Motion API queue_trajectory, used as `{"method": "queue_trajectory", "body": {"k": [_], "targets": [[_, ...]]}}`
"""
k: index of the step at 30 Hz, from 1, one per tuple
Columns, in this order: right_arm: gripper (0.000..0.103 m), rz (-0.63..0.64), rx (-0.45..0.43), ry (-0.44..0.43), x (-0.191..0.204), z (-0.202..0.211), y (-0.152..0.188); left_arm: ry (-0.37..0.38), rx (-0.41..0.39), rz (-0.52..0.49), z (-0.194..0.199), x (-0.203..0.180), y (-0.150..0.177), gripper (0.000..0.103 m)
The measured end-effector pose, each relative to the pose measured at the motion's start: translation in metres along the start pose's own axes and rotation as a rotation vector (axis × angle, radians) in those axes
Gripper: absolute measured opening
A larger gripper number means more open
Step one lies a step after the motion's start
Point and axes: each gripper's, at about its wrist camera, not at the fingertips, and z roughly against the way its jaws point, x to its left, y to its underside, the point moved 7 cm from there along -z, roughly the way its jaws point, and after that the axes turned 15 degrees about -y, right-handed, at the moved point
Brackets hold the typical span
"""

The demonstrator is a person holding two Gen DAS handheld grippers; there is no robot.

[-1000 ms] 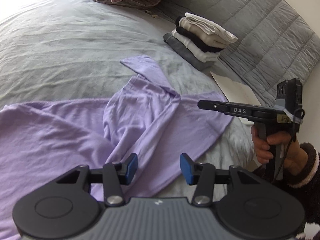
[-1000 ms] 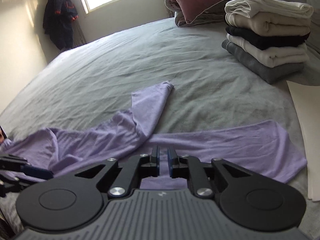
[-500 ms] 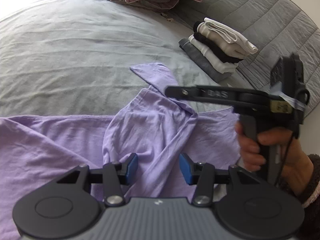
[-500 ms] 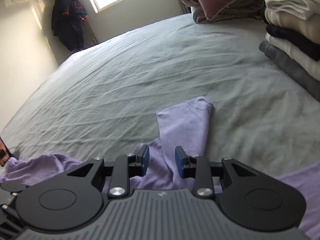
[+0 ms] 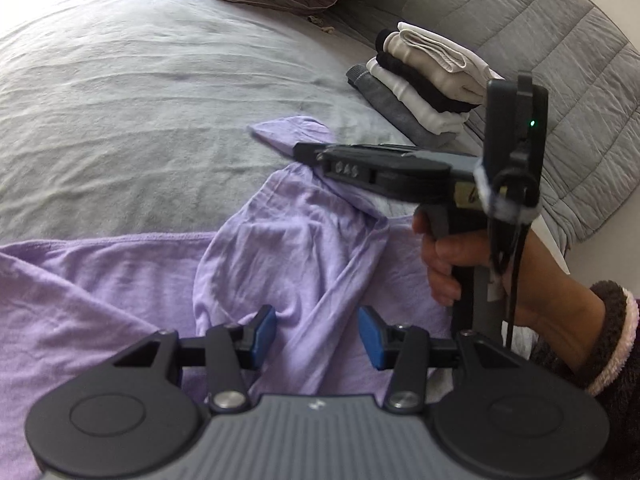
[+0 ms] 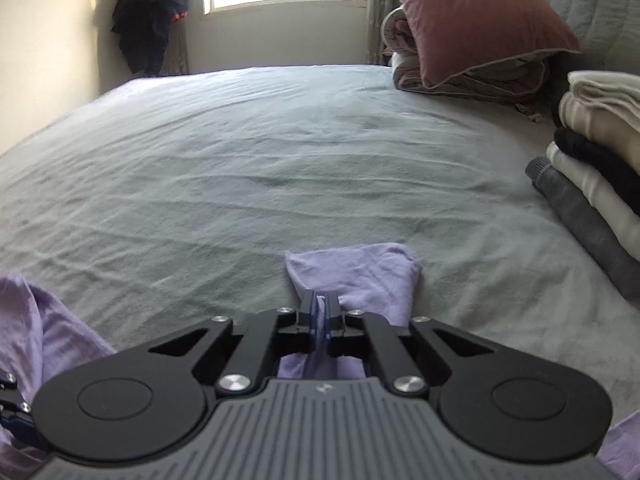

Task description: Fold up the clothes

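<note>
A lilac shirt [image 5: 296, 248] is spread crumpled across the near part of a grey bed [image 5: 120, 100], from 9 o'clock through 6 o'clock in the left wrist view. One sleeve [image 6: 360, 276] is stretched away toward 12 o'clock, its cuff edge lying flat on the sheet.

The right gripper [image 6: 320, 312] is seen closed tight on that sleeve just behind the cuff, a thin fold of lilac cloth being pinched between the blue pads. In the left wrist view the same tool is seen from the side at 2 o'clock, held by a hand [image 5: 472, 264] in a dark fuzzy sleeve [image 5: 608, 336].

The left gripper [image 5: 316, 334] is held just above the shirt's body with its blue fingers [image 5: 264, 330] standing apart; a ridge of cloth is seen in the gap, but no pad is pressed on it.

Beyond the cuff, a wide stretch of bare sheet is left open toward 12 and 10 o'clock. At 3 o'clock in the right wrist view, a stack of folded clothes [image 6: 592, 168] is set near the sleeve but apart from it. A pillow [image 6: 472, 20] is propped at 1 o'clock, and a quilted headboard [image 5: 560, 40] bounds the bed on that side.
</note>
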Motion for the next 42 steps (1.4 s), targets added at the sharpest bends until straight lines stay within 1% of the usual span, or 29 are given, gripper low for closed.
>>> {"method": "queue_trajectory", "body": {"k": [5, 8, 10, 13, 17, 21, 22, 23, 24, 26, 27, 28, 29, 30, 33, 35, 37, 39, 40, 42], "targets": [[0.001, -0.092, -0.06, 0.02, -0.026, 0.028, -0.007, -0.015, -0.031, -0.002, 0.005, -0.003, -0.006, 0.046], [0.001, -0.14, -0.079, 0.04, -0.042, 0.045, -0.006, -0.064, -0.051, -0.014, 0.004, -0.003, -0.013, 0.044], [0.001, -0.179, -0.087, 0.051, -0.055, 0.057, -0.002, -0.103, -0.048, -0.028, -0.001, -0.004, -0.02, 0.043], [0.001, -0.258, -0.085, 0.05, -0.072, 0.069, 0.007, -0.151, -0.037, -0.058, -0.013, -0.011, -0.035, 0.043], [0.0, -0.368, -0.075, 0.026, -0.09, 0.079, 0.018, -0.194, -0.035, -0.103, -0.038, -0.028, -0.063, 0.043], [0.0, -0.404, -0.072, 0.003, -0.101, 0.083, 0.02, -0.253, -0.047, -0.121, -0.066, -0.045, -0.091, 0.043], [0.003, -0.4, -0.079, -0.01, -0.101, 0.084, 0.018, -0.264, -0.048, -0.121, -0.073, -0.047, -0.097, 0.043], [0.011, -0.396, -0.086, -0.022, -0.101, 0.086, 0.016, -0.269, -0.049, -0.123, -0.079, -0.049, -0.103, 0.043], [0.016, -0.387, -0.091, -0.033, -0.1, 0.088, 0.014, -0.272, -0.051, -0.126, -0.084, -0.052, -0.107, 0.043], [0.017, -0.334, -0.092, -0.059, -0.095, 0.091, 0.01, -0.278, -0.054, -0.132, -0.095, -0.056, -0.116, 0.043], [0.021, -0.3, -0.093, -0.072, -0.092, 0.092, 0.008, -0.278, -0.056, -0.134, -0.099, -0.058, -0.12, 0.043], [0.031, -0.256, -0.094, -0.079, -0.087, 0.092, 0.006, -0.274, -0.058, -0.134, -0.103, -0.059, -0.124, 0.043], [0.036, -0.213, -0.096, -0.086, -0.083, 0.092, 0.005, -0.27, -0.06, -0.131, -0.106, -0.059, -0.127, 0.039], [0.036, -0.169, -0.095, -0.096, -0.078, 0.092, 0.004, -0.265, -0.061, -0.12, -0.109, -0.059, -0.13, 0.036], [0.036, -0.036, -0.083, -0.14, -0.06, 0.084, 0.005, -0.249, -0.062, -0.08, -0.115, -0.056, -0.136, 0.036], [0.036, 0.018, -0.074, -0.159, -0.052, 0.076, 0.007, -0.233, -0.063, -0.058, -0.117, -0.054, -0.138, 0.036], [0.036, 0.057, -0.049, -0.158, -0.048, 0.066, 0.011, -0.218, -0.064, -0.046, -0.118, -0.054, -0.14, 0.036], [0.036, 0.09, -0.027, -0.133, -0.048, 0.058, 0.014, -0.201, -0.061, -0.04, -0.119, -0.052, -0.14, 0.036], [0.035, 0.105, -0.017, -0.115, -0.05, 0.054, 0.015, -0.192, -0.061, -0.038, -0.12, -0.052, -0.141, 0.036], [0.02, 0.135, 0.003, -0.08, -0.052, 0.047, 0.018, -0.17, -0.058, -0.035, -0.121, -0.051, -0.142, 0.036]]}}
